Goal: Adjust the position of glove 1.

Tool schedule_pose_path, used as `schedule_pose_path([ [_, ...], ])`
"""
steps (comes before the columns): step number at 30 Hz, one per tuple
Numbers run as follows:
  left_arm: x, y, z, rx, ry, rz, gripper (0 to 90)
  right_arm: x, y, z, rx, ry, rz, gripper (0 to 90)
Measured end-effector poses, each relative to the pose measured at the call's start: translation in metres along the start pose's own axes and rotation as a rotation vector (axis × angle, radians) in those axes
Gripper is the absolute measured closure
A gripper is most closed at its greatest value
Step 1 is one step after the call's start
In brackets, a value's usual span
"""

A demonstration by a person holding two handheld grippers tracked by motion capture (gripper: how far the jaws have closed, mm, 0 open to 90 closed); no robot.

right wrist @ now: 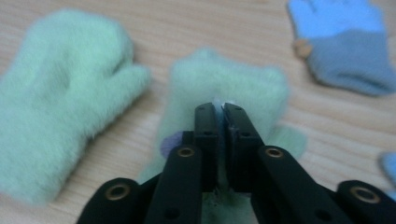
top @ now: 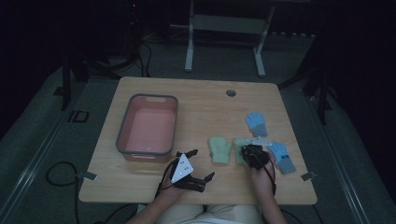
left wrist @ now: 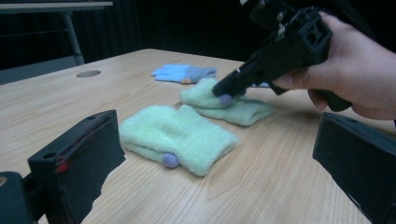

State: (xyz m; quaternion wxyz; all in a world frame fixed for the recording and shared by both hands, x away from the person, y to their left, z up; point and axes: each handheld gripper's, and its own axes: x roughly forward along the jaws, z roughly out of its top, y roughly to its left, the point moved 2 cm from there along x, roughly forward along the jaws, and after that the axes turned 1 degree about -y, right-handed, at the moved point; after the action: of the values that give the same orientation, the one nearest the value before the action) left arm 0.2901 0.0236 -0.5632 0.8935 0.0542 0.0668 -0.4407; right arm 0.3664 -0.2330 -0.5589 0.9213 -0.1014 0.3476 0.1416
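The right gripper points down at the nearer-right green mitten, its two black jaws drawn almost together with only a thin slit between them; their tips sit on the fluffy fabric, and whether any of it is pinched in the slit cannot be told. In the left gripper view the same right gripper, held in the person's right hand, has its tips on that mitten beside a small purple button. A second green mitten lies flat just to the left of the right claw, near but not touching the first. A blue glove lies beyond and to the right of the claw, and another blue glove lies just beside it on its right in the high view. The left gripper rests low near the table's front edge, jaws wide apart with nothing between them, the second mitten lying ahead of it. A pink tub stands to the left of that claw on the wooden table.
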Motion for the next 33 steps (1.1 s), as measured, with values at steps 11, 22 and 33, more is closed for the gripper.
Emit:
schedule_pose_path([
  [11,0.0,0.0,0.0,-0.003,0.0,-0.001,1.0,-0.028,-0.024,0.016,-0.007,-0.064,0.132,65.4],
  [22,0.0,0.001,0.0,-0.007,0.001,0.001,1.0,-0.023,-0.047,0.013,-0.053,-0.022,0.256,65.4],
  [33,0.0,0.001,0.0,-0.009,0.0,0.002,1.0,0.0,-0.025,-0.004,-0.038,0.003,0.206,68.0],
])
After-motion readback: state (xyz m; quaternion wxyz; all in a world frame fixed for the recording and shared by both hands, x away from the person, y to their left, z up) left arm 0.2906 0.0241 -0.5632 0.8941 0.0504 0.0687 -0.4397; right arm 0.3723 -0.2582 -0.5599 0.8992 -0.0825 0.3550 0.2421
